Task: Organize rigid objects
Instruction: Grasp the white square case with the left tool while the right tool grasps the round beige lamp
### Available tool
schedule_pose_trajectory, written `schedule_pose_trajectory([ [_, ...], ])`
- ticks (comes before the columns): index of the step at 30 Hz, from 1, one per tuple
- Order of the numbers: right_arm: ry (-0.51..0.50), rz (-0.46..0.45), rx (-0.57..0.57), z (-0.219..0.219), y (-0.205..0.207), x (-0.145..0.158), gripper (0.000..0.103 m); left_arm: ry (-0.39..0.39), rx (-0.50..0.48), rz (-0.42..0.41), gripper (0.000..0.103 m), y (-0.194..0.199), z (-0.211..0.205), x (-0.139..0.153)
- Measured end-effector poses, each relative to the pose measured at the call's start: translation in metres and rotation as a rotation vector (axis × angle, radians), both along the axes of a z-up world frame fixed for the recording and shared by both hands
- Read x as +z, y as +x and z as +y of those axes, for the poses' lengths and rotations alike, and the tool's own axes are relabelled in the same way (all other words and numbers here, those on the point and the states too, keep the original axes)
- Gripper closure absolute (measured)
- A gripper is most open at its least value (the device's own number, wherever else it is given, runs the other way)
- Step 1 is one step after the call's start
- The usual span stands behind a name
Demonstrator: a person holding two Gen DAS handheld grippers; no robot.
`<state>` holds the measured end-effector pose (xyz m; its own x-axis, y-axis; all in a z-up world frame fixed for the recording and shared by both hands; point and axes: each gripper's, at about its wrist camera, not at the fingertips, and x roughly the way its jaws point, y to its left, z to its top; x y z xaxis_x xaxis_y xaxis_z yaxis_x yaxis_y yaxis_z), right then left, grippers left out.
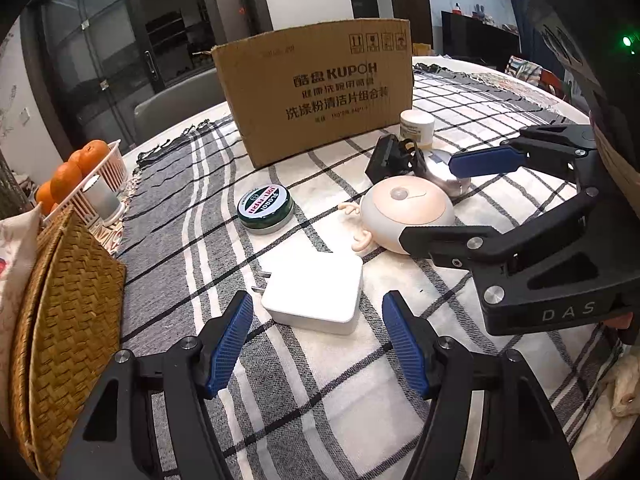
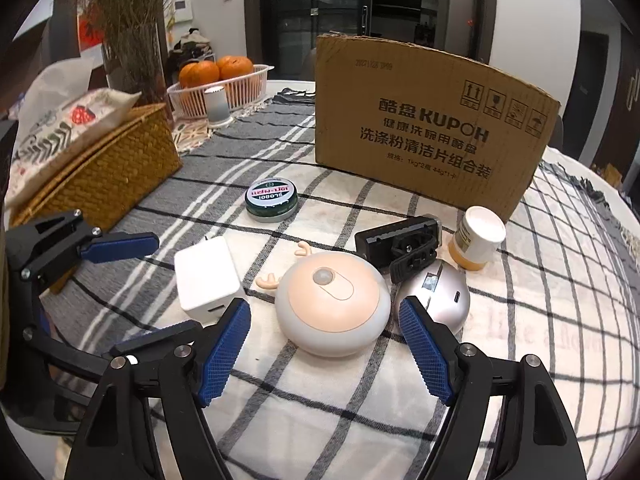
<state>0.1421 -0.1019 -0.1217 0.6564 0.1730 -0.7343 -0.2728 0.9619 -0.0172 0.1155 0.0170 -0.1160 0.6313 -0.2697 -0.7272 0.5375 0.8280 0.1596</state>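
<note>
Risk: right hand-held gripper [image 2: 324,350], jaws apart over the round deer light [image 2: 333,302], could nudge the touching silver mouse [image 2: 438,294] while closing; left hand-held gripper [image 1: 318,344], also spread, hovered low at the white charger [image 1: 316,290] on the counter [image 2: 540,320].

Silver mouse [image 1: 442,174]: in the left wrist view, largely hidden behind the round deer-antler night light [image 1: 406,210] and the right gripper's blue finger pad [image 1: 486,162].
Pill bottle [image 2: 478,238]: label print was too small to read.
Cardboard box [image 2: 424,128]: its inside was hidden by the front wall.
Black clip mount [image 2: 404,246]: exact kind could not be told.
Woven basket [image 1: 68,320]: cut off by the left edge of the left wrist view.
Oranges [image 1: 70,174]: partly hidden behind the white basket's rim [image 1: 108,170].
</note>
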Motion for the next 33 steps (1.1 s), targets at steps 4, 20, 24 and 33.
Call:
schedule_pose_trajectory([
  [4,-0.005,0.012,0.017,0.003,0.006,-0.004,0.026,-0.008,-0.012,0.015,0.037,0.007,0.001,-0.003],
  [20,-0.058,0.038,0.052,0.007,0.022,-0.016,0.026,-0.014,-0.042,0.044,0.037,0.021,-0.002,-0.013],
  [24,-0.069,0.039,0.069,0.010,0.025,-0.017,0.022,-0.024,-0.038,0.057,0.037,0.025,-0.003,-0.015],
  [33,-0.075,0.047,0.092,0.011,0.034,-0.024,0.021,-0.014,-0.026,0.061,0.042,0.028,-0.004,-0.017],
])
